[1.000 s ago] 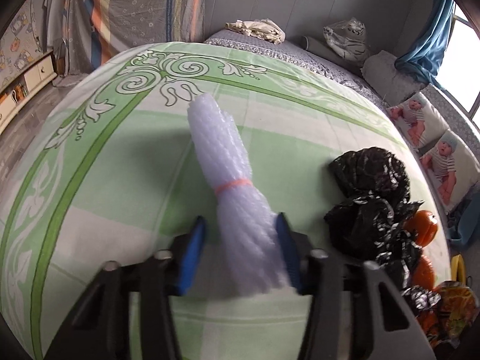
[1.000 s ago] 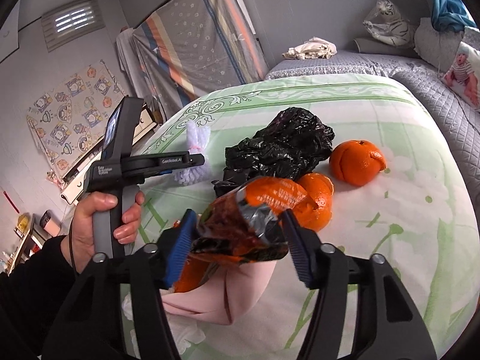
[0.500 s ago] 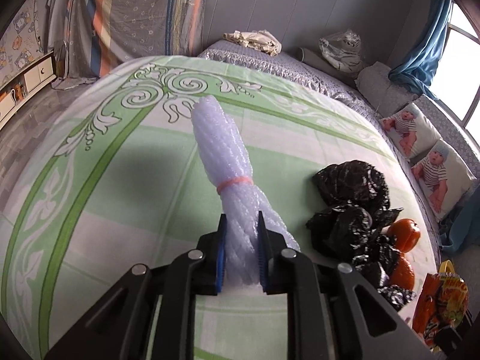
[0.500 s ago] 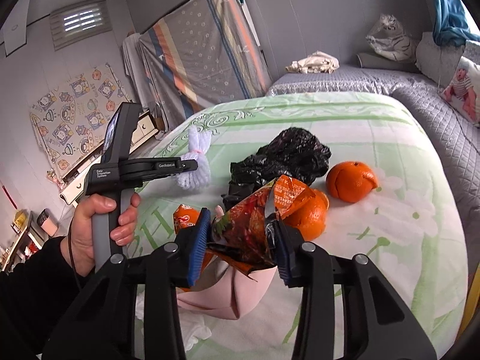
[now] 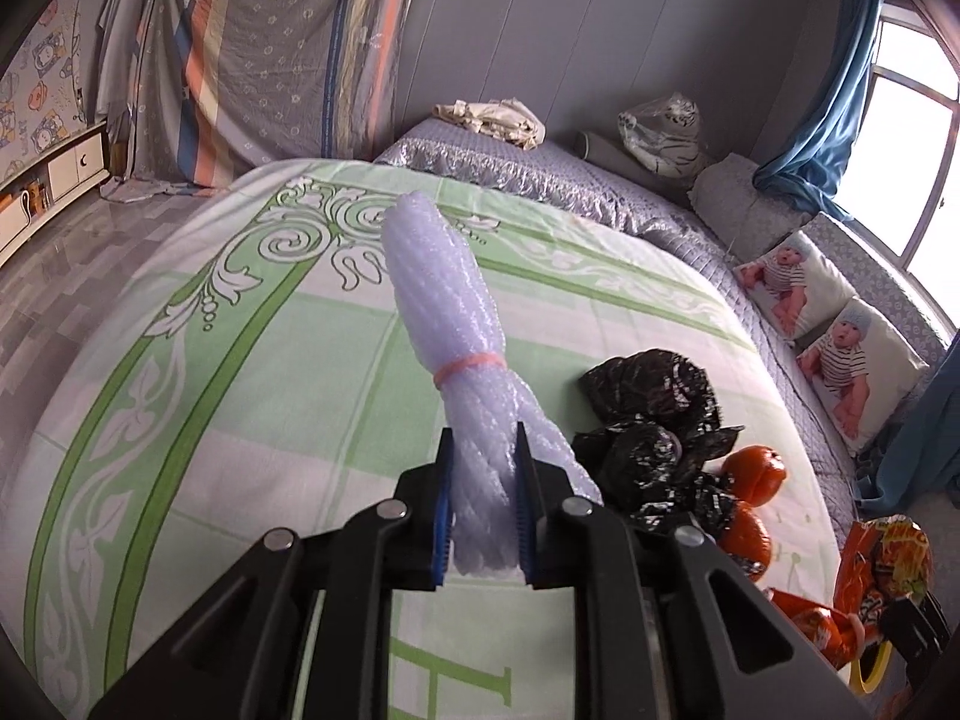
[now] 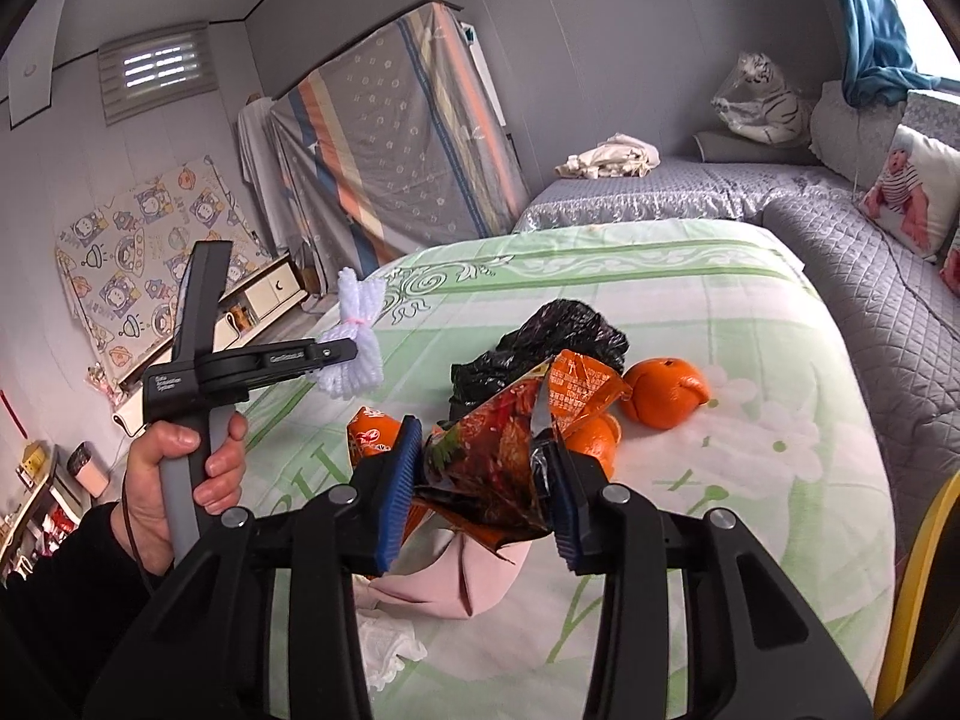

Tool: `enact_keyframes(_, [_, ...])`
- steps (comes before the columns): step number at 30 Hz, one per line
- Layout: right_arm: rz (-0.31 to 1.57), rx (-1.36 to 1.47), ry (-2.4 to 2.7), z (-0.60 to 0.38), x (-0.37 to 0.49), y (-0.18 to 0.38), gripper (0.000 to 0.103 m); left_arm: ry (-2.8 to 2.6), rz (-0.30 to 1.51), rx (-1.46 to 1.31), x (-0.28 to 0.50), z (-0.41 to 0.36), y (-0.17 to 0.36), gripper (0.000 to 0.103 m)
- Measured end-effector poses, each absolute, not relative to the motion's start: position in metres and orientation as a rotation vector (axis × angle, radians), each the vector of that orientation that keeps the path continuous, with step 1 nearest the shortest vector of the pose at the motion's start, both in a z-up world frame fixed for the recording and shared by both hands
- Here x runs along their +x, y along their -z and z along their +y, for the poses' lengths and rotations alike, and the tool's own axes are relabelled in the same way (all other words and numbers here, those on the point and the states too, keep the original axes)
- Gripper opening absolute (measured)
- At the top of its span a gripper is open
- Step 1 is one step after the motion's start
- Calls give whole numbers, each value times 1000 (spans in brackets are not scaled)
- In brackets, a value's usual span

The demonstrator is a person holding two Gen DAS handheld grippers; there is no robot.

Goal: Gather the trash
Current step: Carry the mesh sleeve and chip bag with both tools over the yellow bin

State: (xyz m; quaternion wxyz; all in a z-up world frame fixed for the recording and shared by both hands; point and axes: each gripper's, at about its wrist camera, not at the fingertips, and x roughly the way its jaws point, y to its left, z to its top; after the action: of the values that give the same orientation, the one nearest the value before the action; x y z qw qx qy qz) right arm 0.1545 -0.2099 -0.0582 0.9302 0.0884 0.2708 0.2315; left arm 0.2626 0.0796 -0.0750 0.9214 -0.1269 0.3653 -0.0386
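— So, starting at the left of the right wrist view: what is that hand doing?

— It grips the handle of the left gripper, whose fingers are clenched on a white foam net bundle tied with a pink rubber band. The bundle hangs above the green-patterned bedspread, left of centre.

— And in the left wrist view?

— Same grasp, seen close: the left gripper pinches the bundle's lower end at the frame's centre, and the rest sticks up and away. Right of it lie a crumpled black plastic bag and two oranges.

— Back to the right wrist view, centre?

— The right gripper is closed on an orange snack wrapper, blue pads pressing both sides. Another orange packet lies just left of it, pink cloth below.

— Further right?

— The black bag sits behind the wrapper, an orange to its right on the bedspread. Baby-print pillows rest at the right edge.
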Motion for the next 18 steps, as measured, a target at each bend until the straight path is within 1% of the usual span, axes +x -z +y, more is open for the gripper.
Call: enact_keyframes(18, [464,217,-396,-248,127,28,36,174,663,-240,228,48,33,16])
